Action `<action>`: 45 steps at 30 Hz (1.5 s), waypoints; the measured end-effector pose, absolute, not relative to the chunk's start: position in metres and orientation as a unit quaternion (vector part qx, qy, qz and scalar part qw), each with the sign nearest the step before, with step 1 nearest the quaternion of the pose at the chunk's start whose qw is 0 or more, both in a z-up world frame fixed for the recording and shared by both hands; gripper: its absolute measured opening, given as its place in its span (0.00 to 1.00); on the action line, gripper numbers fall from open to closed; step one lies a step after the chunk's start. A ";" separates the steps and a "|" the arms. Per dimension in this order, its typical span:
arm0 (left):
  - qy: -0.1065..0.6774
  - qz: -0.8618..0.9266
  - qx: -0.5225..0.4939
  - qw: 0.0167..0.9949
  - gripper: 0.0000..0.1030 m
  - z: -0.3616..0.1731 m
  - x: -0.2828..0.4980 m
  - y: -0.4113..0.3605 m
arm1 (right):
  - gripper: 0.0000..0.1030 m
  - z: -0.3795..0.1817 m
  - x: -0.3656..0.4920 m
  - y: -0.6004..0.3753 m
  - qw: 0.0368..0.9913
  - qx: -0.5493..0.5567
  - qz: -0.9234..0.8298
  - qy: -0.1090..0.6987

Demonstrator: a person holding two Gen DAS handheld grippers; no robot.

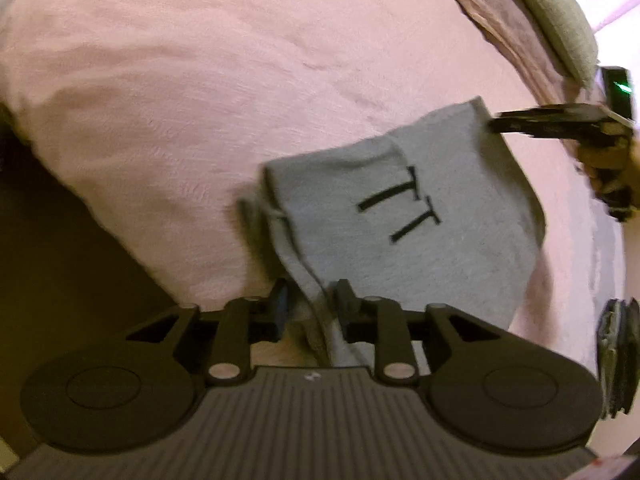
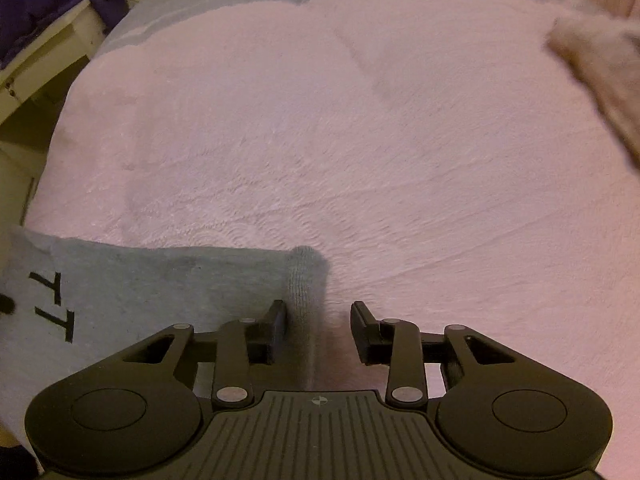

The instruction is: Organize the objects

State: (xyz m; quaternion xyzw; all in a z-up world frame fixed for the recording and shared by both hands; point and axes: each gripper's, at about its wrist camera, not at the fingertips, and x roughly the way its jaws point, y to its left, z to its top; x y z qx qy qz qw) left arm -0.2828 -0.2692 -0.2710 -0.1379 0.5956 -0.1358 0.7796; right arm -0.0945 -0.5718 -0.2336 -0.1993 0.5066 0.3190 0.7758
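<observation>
Pink fleece blanket (image 2: pixel 400 140) covers the bed; a grey sock (image 1: pixel 420 216) marked "TT" lies on it. Left hand-held gripper (image 1: pixel 312 312) is clamped on one sock end. Right hand-held gripper (image 2: pixel 319 332) stands apart, its left finger (image 2: pixel 276 332) touching the ribbed cuff (image 2: pixel 305 280)

grey sock (image 2: pixel 140 280) — cut off at left edge | tan pillow (image 2: pixel 600 68) — blurred, cropped at right
</observation>
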 end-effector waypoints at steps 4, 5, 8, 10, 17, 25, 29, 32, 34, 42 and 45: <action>0.582 -0.110 -0.096 0.800 0.19 -0.245 -0.296 -0.256 | 0.30 -0.213 -0.127 -0.583 0.795 -0.148 0.328 0.487; 0.574 -0.108 -0.093 0.806 0.19 -0.238 -0.298 -0.255 | 0.30 -0.212 -0.139 -0.586 0.790 -0.130 0.341 0.494; 0.554 -0.127 -0.094 0.818 0.19 -0.229 -0.297 -0.267 | 0.30 -0.226 -0.165 -0.593 0.768 -0.110 0.359 0.519; 0.544 -0.151 -0.087 0.821 0.20 -0.233 -0.291 -0.283 | 0.30 -0.245 -0.173 -0.604 0.764 -0.103 0.341 0.538; 0.550 -0.180 -0.055 0.814 0.21 -0.284 -0.268 -0.302 | 0.20 -0.262 -0.177 -0.649 0.777 -0.043 0.338 0.530; 0.555 -0.141 -0.006 0.820 0.22 -0.267 -0.275 -0.295 | 0.20 -0.256 -0.200 -0.667 0.793 -0.048 0.298 0.530; 0.548 -0.117 0.004 0.828 0.20 -0.242 -0.291 -0.290 | 0.29 -0.238 -0.210 -0.685 0.809 -0.043 0.242 0.535; 0.540 -0.114 0.014 0.834 0.21 -0.221 -0.310 -0.295 | 0.32 -0.214 -0.232 -0.690 0.818 -0.026 0.251 0.518; 0.536 -0.115 0.020 0.836 0.21 -0.209 -0.323 -0.302 | 0.35 -0.204 -0.251 -0.689 0.819 -0.021 0.263 0.510; 0.531 -0.119 0.036 0.838 0.21 -0.178 -0.367 -0.329 | 0.38 -0.202 -0.315 -0.691 0.807 0.033 0.272 0.523; 0.529 -0.131 0.051 0.837 0.23 -0.175 -0.372 -0.339 | 0.40 -0.200 -0.330 -0.696 0.810 0.062 0.257 0.523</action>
